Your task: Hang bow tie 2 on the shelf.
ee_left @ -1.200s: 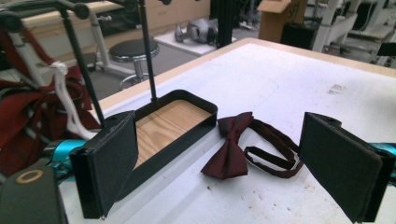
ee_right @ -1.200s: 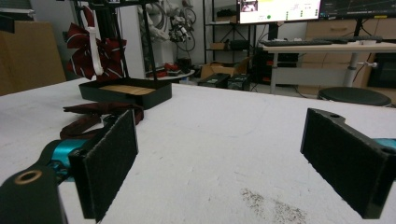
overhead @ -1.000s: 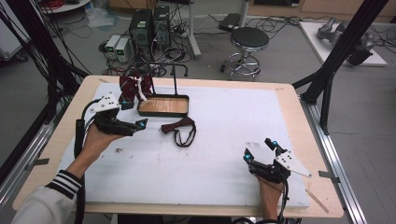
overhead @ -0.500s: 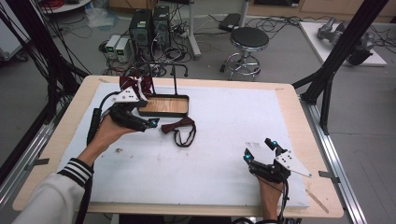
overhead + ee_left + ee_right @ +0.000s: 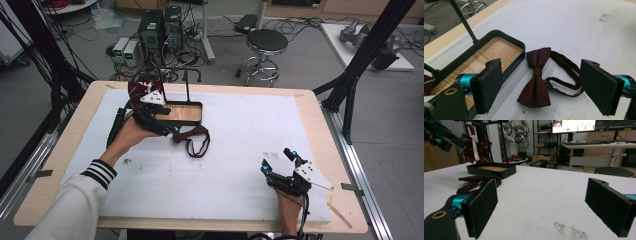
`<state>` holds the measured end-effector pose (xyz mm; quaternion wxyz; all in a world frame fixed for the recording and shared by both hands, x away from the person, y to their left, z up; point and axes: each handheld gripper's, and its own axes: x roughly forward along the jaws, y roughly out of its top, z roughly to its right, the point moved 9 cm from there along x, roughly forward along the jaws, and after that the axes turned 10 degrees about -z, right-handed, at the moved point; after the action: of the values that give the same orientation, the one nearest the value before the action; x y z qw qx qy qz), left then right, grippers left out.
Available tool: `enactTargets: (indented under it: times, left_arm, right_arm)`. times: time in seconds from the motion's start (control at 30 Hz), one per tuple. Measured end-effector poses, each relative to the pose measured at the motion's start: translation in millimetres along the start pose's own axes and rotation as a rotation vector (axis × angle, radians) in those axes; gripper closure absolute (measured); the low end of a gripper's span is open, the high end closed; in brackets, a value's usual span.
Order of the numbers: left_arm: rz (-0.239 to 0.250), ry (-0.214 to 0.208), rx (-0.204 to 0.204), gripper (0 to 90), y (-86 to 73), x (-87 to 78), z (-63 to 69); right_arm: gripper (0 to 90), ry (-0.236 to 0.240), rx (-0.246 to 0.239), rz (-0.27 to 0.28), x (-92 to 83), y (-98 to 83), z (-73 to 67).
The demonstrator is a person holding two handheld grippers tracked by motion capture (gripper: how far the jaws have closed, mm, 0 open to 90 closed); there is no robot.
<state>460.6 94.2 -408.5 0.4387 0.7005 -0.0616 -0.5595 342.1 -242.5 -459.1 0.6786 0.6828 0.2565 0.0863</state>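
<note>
The work looks to be at its start: the dark red bow tie [image 5: 191,135] lies flat on the white mat of the desk [image 5: 240,130], not yet gripped, just to the right of the black stand's wooden tray [image 5: 181,114], with its strap looped out toward the near side. The left claw [image 5: 170,131] hovers just over the bow tie with its jaws spread wide; in the left gripper view the bow tie [image 5: 537,75] sits between the two black pads [image 5: 488,85], untouched, so the closing and lifting are left to do. Another red bow tie [image 5: 141,90] already hangs at the far left of the stand, which suggests this one is meant to go there too. The right claw [image 5: 280,162] rests near the near right edge of the desk, jaws wide and holding nothing, well apart from the work. Room is tight on the left side, where the tray's raised rim [image 5: 520,47] and the upright post [image 5: 188,86] stand close to the bow tie; to the right and near side the mat is open, giving free space to lift and swing.
</note>
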Motion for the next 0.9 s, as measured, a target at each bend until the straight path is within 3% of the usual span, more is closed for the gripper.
enactTargets:
  times: [0.47,0.9]
  left_arm:
    - [-0.095,-0.045,0.015,24.5,-3.5,30.8,0.3]
    - [-0.203,-0.038,0.011,27.3,-12.7,58.8,-4.0]
  right_arm:
    - [10.2,0.000,-0.003,0.007,-0.3,0.6,0.5]
    - [10.2,0.000,-0.011,0.011,-0.8,0.7,0.3]
